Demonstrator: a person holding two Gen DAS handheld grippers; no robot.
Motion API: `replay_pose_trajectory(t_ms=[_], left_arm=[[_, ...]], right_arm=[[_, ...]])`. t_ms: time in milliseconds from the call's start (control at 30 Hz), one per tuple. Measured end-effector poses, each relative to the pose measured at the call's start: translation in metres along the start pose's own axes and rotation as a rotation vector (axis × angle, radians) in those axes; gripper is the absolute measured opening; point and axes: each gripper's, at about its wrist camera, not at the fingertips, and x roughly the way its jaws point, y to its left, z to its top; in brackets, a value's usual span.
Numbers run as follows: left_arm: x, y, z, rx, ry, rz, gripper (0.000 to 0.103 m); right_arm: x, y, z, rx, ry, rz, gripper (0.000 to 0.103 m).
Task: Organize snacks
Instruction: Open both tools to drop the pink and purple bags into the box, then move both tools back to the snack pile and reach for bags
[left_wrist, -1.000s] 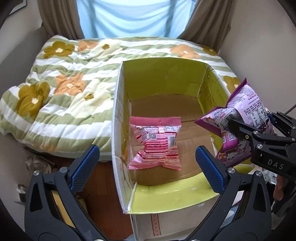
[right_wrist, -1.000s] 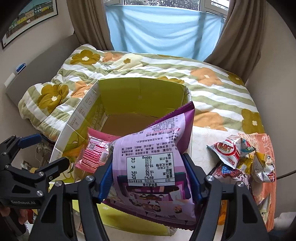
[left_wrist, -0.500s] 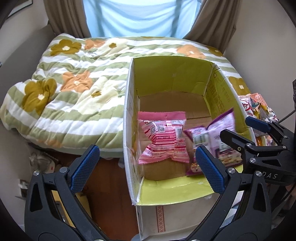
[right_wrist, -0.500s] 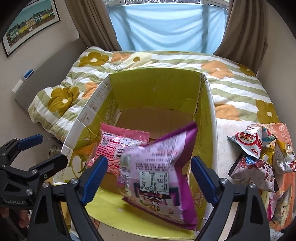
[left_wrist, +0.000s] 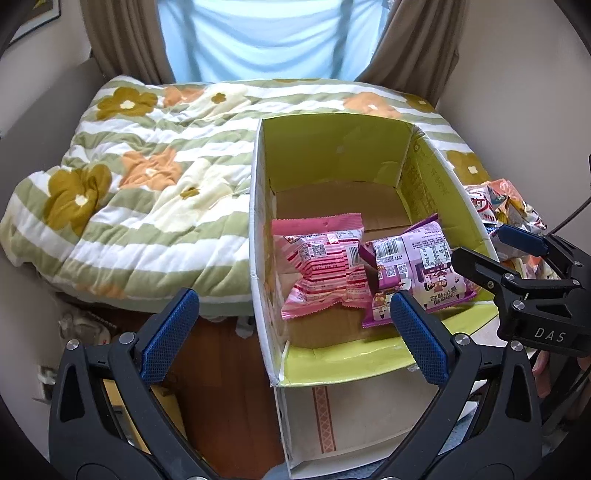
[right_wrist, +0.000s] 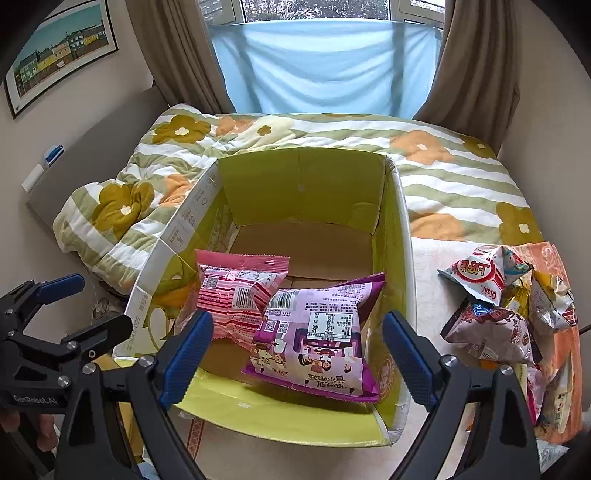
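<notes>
**Operator:** Left wrist view first. What is the status?

**Technician:** The left gripper (left_wrist: 293, 326) hangs with its jaws spread wide and nothing between them, near the front left corner of the cardboard box (left_wrist: 255, 221). On the box floor the pink snack bag (left_wrist: 323, 271) and the purple snack bag (left_wrist: 417, 275) lie side by side and appear to touch along their inner edges. The right gripper (left_wrist: 495, 247) shows at the right edge of this view, jaws apart and holding nothing, over the right wall of the box.

**Operator:** And the right wrist view?

**Technician:** It shows the same layout. The right gripper (right_wrist: 297, 347) is spread wide with nothing held, and the purple snack bag (right_wrist: 317, 336) lies in the box below it, free of both pads. The pink snack bag (right_wrist: 236, 291) lies to its left. The pile of loose snacks (right_wrist: 509, 314) lies on the orange cloth (right_wrist: 554, 258) to the right of the box, outside it, on the flowered quilt (right_wrist: 454, 177).

**Operator:** Which step is in hand?

**Technician:** Judged from the layout, one placement is complete — two bags are boxed and the pile is still to be moved. The next move calls for the right gripper to travel right to the pile, single out one top bag and close on it at a crimped edge or across the body. The risk is that the jaws catch two bags at once, because the pile is tangled.
</notes>
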Motion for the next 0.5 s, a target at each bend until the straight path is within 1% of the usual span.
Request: replay_pose_trajectory(t_ms=[100, 300, 400, 500], left_arm=[[-0.005, -0.002, -0.002, 0.009, -0.001, -0.019, 0.102], [-0.017, -0.017, -0.002, 0.073, -0.029, -0.032, 0.102], [-0.026, -0.028, -0.003, 0.09, -0.04, -0.042, 0.102], [-0.038, -0.046, -0.005, 0.106, -0.07, -0.043, 0.102]], right_arm=[[-0.008, 0.001, -0.003, 0.008, -0.011, -0.008, 0.091], [-0.028, 0.0, -0.012, 0.015, -0.053, -0.042, 0.091], [-0.043, -0.008, -0.017, 0.039, -0.078, -0.03, 0.091], [-0.058, -0.02, -0.023, 0.054, -0.104, -0.038, 0.091]])
